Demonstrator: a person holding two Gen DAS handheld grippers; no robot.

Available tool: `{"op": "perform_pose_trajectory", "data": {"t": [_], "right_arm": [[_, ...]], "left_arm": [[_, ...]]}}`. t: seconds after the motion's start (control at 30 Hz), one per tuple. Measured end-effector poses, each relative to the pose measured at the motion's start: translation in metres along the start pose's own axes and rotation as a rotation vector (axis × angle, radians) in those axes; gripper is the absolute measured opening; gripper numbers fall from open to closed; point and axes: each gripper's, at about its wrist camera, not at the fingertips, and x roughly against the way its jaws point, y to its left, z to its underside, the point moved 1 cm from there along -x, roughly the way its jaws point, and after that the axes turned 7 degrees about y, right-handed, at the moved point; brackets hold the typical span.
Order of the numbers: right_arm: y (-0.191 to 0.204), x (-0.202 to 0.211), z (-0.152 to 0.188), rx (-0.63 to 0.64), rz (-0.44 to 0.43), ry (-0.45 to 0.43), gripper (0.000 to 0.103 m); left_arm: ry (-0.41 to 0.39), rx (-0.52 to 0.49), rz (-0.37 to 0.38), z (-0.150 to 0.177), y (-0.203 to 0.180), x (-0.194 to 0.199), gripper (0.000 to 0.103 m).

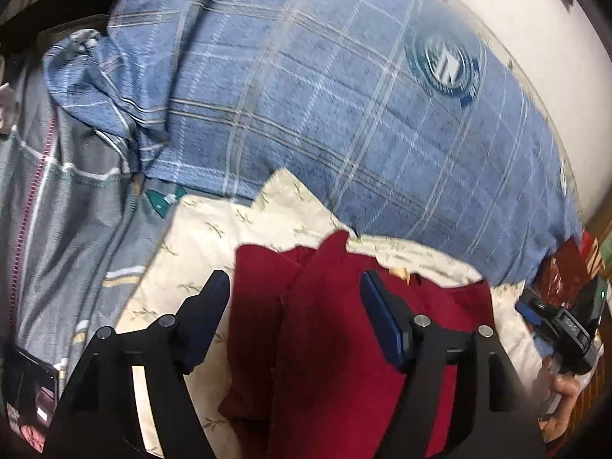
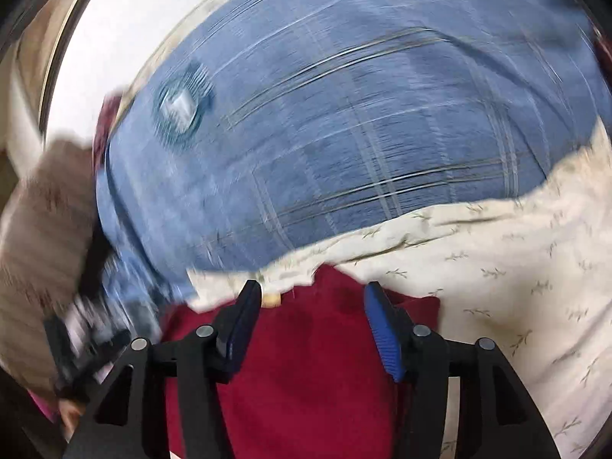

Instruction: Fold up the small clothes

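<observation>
A dark red garment (image 1: 336, 329) lies on a cream sheet with a leaf print (image 1: 214, 237), with a fold running along its left side. My left gripper (image 1: 294, 287) is open above the garment, one finger over the sheet at its left edge, the other over the cloth. In the right wrist view the same red garment (image 2: 306, 363) fills the space below my right gripper (image 2: 311, 294), which is open over its far edge. The right gripper also shows at the right edge of the left wrist view (image 1: 562, 325). That view is blurred.
A blue plaid quilt (image 1: 325, 88) is heaped behind the sheet and also fills the right wrist view (image 2: 344, 134). Grey striped bedding (image 1: 57, 222) lies at the left. A white wall (image 1: 497, 11) stands behind the bed.
</observation>
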Motion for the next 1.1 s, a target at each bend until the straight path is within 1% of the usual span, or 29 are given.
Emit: {"op": "perform_pose_trajectory", "data": {"t": [0.03, 0.1, 0.13, 0.2, 0.23, 0.27, 0.3, 0.33, 0.37, 0.4, 0.43, 0.47, 0.5, 0.57, 0.6, 0.63, 0.67, 0.73, 0.77, 0.83, 0.87, 0.93, 0.97, 1.0, 1.03, 1.07, 1.1], "right_arm": [[0.007, -0.015, 0.002, 0.04, 0.043, 0.032, 0.045], [0.008, -0.038, 0.005, 0.064, 0.082, 0.078, 0.041], [0.002, -0.058, 0.006, 0.07, 0.131, 0.114, 0.04], [-0.012, -0.083, 0.008, 0.055, 0.221, 0.149, 0.037], [-0.024, -0.094, 0.008, 0.023, 0.236, 0.154, 0.036], [-0.032, -0.098, 0.008, -0.012, 0.229, 0.15, 0.034], [-0.04, -0.1, 0.006, -0.056, 0.217, 0.147, 0.034], [-0.041, -0.098, 0.005, -0.069, 0.214, 0.141, 0.034], [-0.039, -0.094, 0.004, -0.066, 0.218, 0.135, 0.035], [-0.035, -0.09, 0.004, -0.057, 0.228, 0.13, 0.038], [-0.028, -0.084, 0.004, -0.045, 0.24, 0.126, 0.038], [-0.017, -0.077, 0.005, -0.029, 0.225, 0.124, 0.042], [-0.002, -0.071, 0.006, -0.005, 0.172, 0.122, 0.045], [0.03, -0.068, 0.007, 0.046, 0.072, 0.127, 0.049], [0.052, -0.069, 0.008, 0.083, 0.008, 0.136, 0.05], [0.065, -0.071, 0.009, 0.103, -0.031, 0.145, 0.05], [0.088, -0.077, 0.01, 0.131, -0.1, 0.166, 0.051], [0.128, -0.096, 0.011, 0.152, -0.21, 0.218, 0.06], [0.143, -0.104, 0.011, 0.155, -0.238, 0.237, 0.065], [0.173, -0.126, 0.012, 0.167, -0.271, 0.283, 0.066], [0.188, -0.142, 0.013, 0.182, -0.27, 0.311, 0.066], [0.206, -0.166, 0.017, 0.214, -0.246, 0.363, 0.066], [0.213, -0.181, 0.02, 0.224, -0.215, 0.408, 0.063], [0.213, -0.191, 0.026, 0.231, -0.195, 0.427, 0.04], [0.216, -0.199, 0.027, 0.243, -0.172, 0.434, 0.022], [0.219, -0.203, 0.026, 0.255, -0.15, 0.418, 0.006], [0.223, -0.203, 0.025, 0.256, -0.152, 0.397, 0.006]], "left_arm": [[0.014, -0.011, -0.014, 0.001, -0.003, -0.004, 0.07], [0.048, -0.051, -0.062, 0.004, -0.01, -0.016, 0.07], [0.062, -0.072, -0.089, 0.007, -0.011, -0.021, 0.07], [0.1, -0.099, -0.178, 0.011, -0.009, -0.035, 0.07], [0.12, -0.098, -0.199, 0.012, -0.006, -0.041, 0.07], [0.149, -0.079, -0.209, 0.013, 0.001, -0.049, 0.07], [0.165, -0.057, -0.2, 0.013, 0.007, -0.052, 0.072], [0.177, -0.025, -0.179, 0.012, 0.013, -0.053, 0.073], [0.183, 0.004, -0.155, 0.011, 0.018, -0.051, 0.073], [0.181, 0.005, -0.153, 0.012, 0.02, -0.049, 0.073], [0.171, -0.003, -0.161, 0.011, 0.02, -0.045, 0.073], [0.161, -0.011, -0.171, 0.012, 0.02, -0.04, 0.073], [0.155, -0.013, -0.173, 0.012, 0.02, -0.035, 0.073], [0.141, -0.01, -0.153, 0.012, 0.02, -0.022, 0.073], [0.136, -0.015, -0.149, 0.013, 0.02, -0.016, 0.073], [0.132, -0.024, -0.149, 0.016, 0.02, -0.01, 0.073], [0.128, -0.036, -0.152, 0.018, 0.02, -0.005, 0.073], [0.131, -0.049, -0.155, 0.025, 0.021, 0.001, 0.073], [0.143, -0.053, -0.15, 0.028, 0.023, 0.002, 0.073], [0.163, -0.052, -0.138, 0.03, 0.025, 0.002, 0.073], [0.167, -0.055, -0.135, 0.03, 0.026, 0.001, 0.073], [0.165, -0.054, -0.141, 0.029, 0.027, 0.0, 0.073], [0.162, -0.047, -0.137, 0.029, 0.028, 0.001, 0.073], [0.162, -0.043, -0.124, 0.028, 0.029, 0.002, 0.073], [0.164, -0.041, -0.117, 0.028, 0.029, 0.002, 0.073], [0.167, -0.04, -0.114, 0.028, 0.029, 0.002, 0.073], [0.168, -0.042, -0.112, 0.028, 0.029, 0.002, 0.073]]}}
